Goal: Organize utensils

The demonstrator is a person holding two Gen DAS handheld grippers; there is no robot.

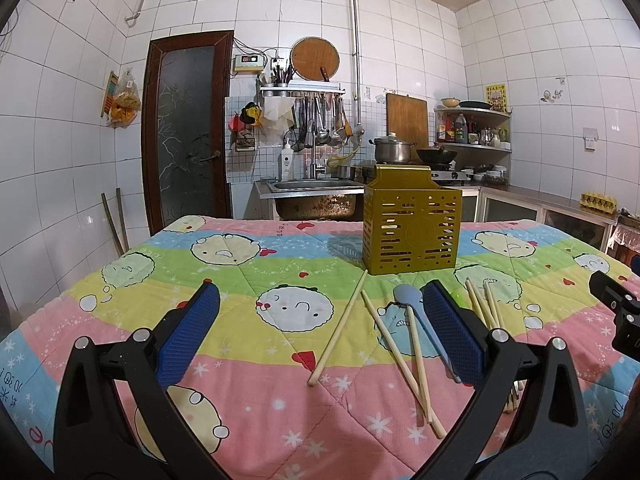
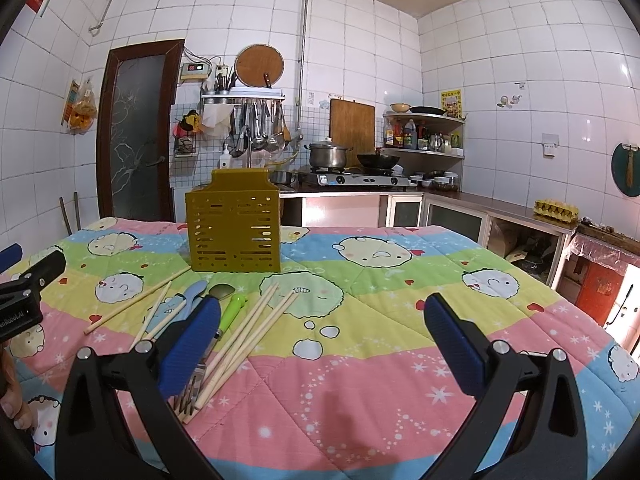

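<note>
A gold slotted utensil holder stands upright on the quilted table; it also shows in the right wrist view. In front of it lie several wooden chopsticks, a blue-grey spoon, a green-handled utensil and a fork. My left gripper is open and empty above the cloth, left of the utensils. My right gripper is open and empty, with the utensils by its left finger.
The table wears a colourful cartoon quilt. Behind it are a sink, a stove with a pot and wok, a counter along the right wall and a brown door at the left.
</note>
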